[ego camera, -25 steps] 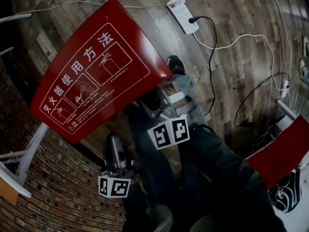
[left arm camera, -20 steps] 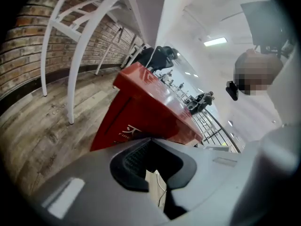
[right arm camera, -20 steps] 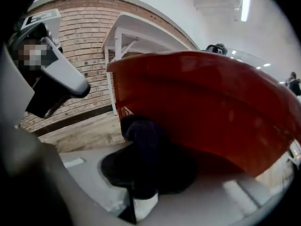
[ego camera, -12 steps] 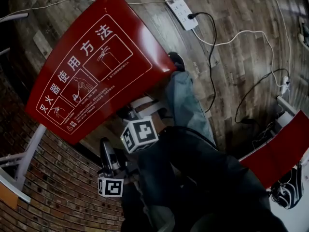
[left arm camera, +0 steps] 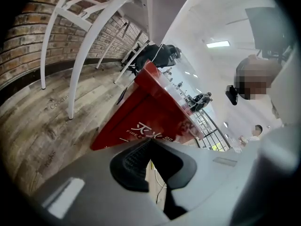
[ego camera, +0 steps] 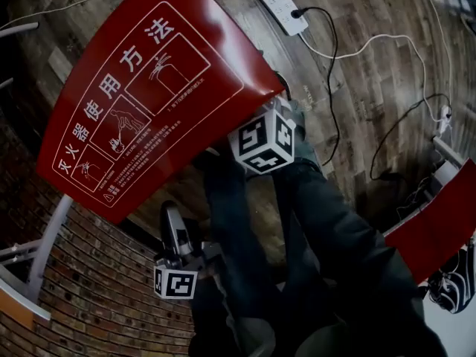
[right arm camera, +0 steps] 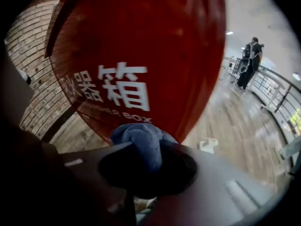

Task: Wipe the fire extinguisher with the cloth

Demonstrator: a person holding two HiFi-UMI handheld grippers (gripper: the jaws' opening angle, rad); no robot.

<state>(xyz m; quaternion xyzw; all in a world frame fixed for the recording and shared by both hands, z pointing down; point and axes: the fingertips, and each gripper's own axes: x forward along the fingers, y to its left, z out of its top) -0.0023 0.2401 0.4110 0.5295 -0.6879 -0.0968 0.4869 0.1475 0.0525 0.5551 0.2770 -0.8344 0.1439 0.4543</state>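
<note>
A red fire extinguisher box (ego camera: 156,88) with white instruction pictures on its top fills the upper left of the head view. No extinguisher itself shows in any view. My right gripper (right arm camera: 141,147) is shut on a bunched blue cloth (right arm camera: 140,138), close in front of the box's red face (right arm camera: 141,51) with its white lettering. In the head view its marker cube (ego camera: 262,141) sits at the box's near edge. My left gripper (left arm camera: 150,144) has its jaws together with nothing between them. It hangs low beside the brick wall (ego camera: 172,229), apart from the box (left arm camera: 150,112).
A white power strip (ego camera: 281,6) and trailing cables (ego camera: 349,58) lie on the wood floor beyond the box. White frame legs (ego camera: 44,236) and a brick wall (ego camera: 97,296) stand at the left. A second red box (ego camera: 439,233) is at the right. The person's dark-trousered legs (ego camera: 327,244) fill the middle.
The right gripper has swung left, then up the picture to the box's near edge, rolling as it went. The left gripper has barely shifted.
</note>
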